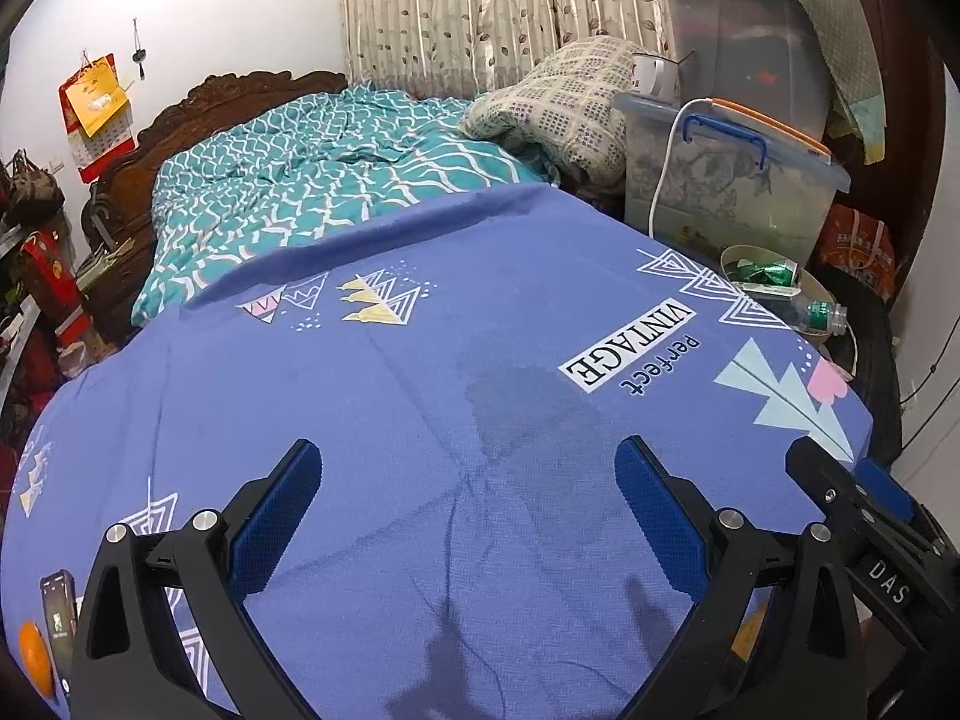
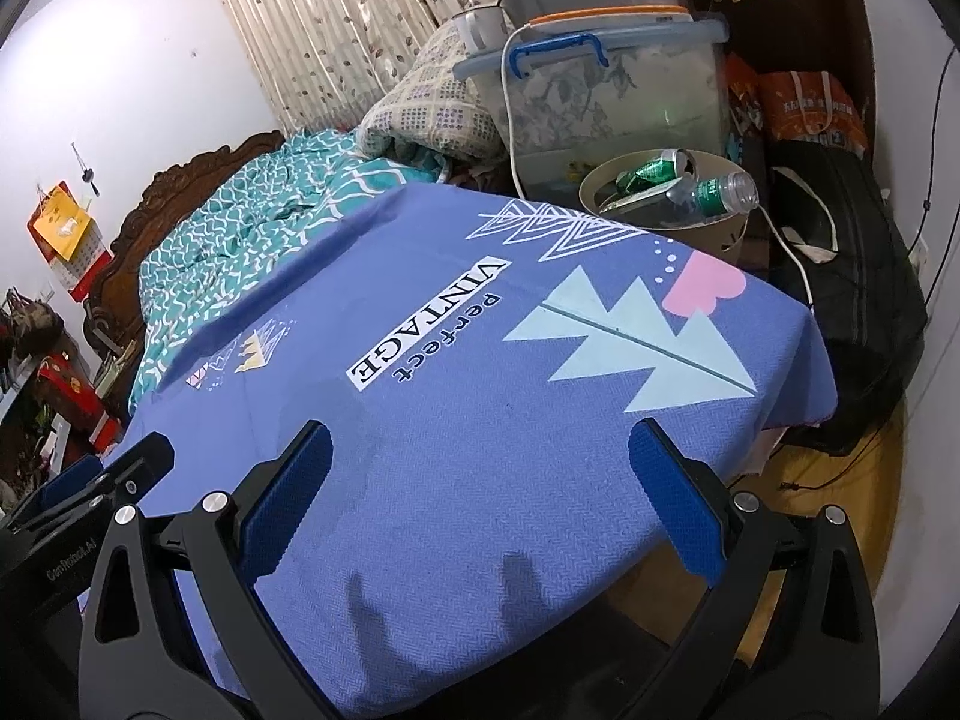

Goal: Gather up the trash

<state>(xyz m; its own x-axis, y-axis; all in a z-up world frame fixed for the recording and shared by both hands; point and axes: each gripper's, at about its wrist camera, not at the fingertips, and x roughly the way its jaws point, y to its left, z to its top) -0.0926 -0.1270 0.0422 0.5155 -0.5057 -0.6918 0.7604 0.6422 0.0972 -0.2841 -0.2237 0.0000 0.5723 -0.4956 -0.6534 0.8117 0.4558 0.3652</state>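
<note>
— Well, left gripper: held low over the blue sheet, aimed along the bed, fingers spread wide with nothing between them, blue pads facing inward.

— And right gripper?

— Likewise spread wide and empty, hovering above the same sheet nearer its right corner, tilted so that the bed's edge and some wooden floor show beneath the right finger. Side by side with the left one: visible at the right edge of the left wrist view, just as the left shows at the left edge of the right wrist view.

— Trash?

— Gathered in a beige bin beyond the far right corner of the sheet, beside a clear storage box. Inside: a green can lying on its side and a clear plastic bottle with a green label, uncapped neck poking over the rim. Well apart from both grippers.

— Anything on the sheet itself?

— At the lower left of the left wrist view, a phone and something orange, partly cut off by the frame. Otherwise only shadows of the grippers across the fabric.
</note>
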